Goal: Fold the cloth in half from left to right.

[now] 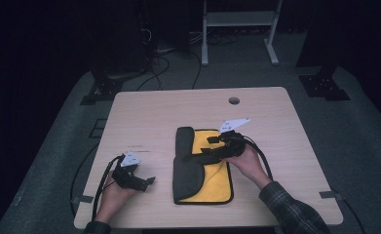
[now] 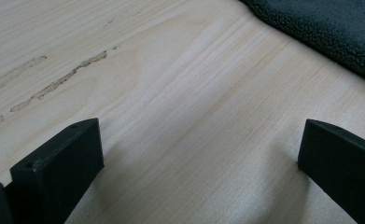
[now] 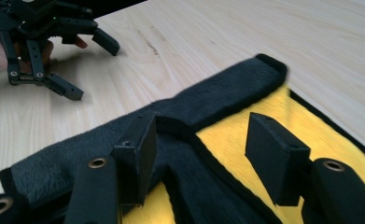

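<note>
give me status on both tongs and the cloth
Left tongs open, on bare table. Right tongs open over folded yellow-and-black cloth. Nothing in the way.

On the table [image 1: 144, 112] there is 1 cloth [image 1: 212, 185], yellow w/ dark back side. There are 2 grippers: left gripper [image 1: 148, 182] and right gripper [image 1: 190, 156], 1 per hand, each w/ 2 black jaws. The table has 1 round hole [image 1: 234, 101]. Behind stands 1 white frame [image 1: 239, 19].
</note>
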Available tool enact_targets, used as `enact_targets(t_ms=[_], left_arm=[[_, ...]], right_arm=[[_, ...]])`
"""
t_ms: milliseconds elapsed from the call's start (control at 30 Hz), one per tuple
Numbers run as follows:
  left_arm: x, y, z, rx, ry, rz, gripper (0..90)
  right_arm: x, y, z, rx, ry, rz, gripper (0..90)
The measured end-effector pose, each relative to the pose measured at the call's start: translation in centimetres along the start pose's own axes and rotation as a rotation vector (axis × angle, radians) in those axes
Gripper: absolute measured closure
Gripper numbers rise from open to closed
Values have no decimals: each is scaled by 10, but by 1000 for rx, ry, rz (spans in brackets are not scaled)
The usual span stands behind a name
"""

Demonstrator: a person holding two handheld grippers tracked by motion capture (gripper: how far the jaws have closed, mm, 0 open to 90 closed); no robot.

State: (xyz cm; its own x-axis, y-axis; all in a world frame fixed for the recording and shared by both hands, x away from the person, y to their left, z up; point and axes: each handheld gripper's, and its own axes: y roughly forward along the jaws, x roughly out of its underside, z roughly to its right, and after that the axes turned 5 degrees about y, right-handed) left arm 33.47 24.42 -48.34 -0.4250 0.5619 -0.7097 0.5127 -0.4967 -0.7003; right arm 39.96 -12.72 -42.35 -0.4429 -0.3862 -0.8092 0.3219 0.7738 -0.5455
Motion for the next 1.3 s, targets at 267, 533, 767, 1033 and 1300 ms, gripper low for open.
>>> enact_targets(t_ms=[267,533,767,1033,1300], left_arm=[[0,0,0,-5,-4,-1,0],[0,0,1,-10,-6,-2,0],[0,0,1,-10,-6,-2,0],[0,0,1,-9,-7,-1,0],[0,0,1,-10,-6,-2,0]], right_arm=[[-5,33,-12,-37,-33,-36,443],[-8,59,-21,-62,-64,-80,443],[-3,80,-26,-38,-98,-147,425],[2,92,-27,27,-136,-186,607],[-2,81,-19,38,-83,-140,809]])
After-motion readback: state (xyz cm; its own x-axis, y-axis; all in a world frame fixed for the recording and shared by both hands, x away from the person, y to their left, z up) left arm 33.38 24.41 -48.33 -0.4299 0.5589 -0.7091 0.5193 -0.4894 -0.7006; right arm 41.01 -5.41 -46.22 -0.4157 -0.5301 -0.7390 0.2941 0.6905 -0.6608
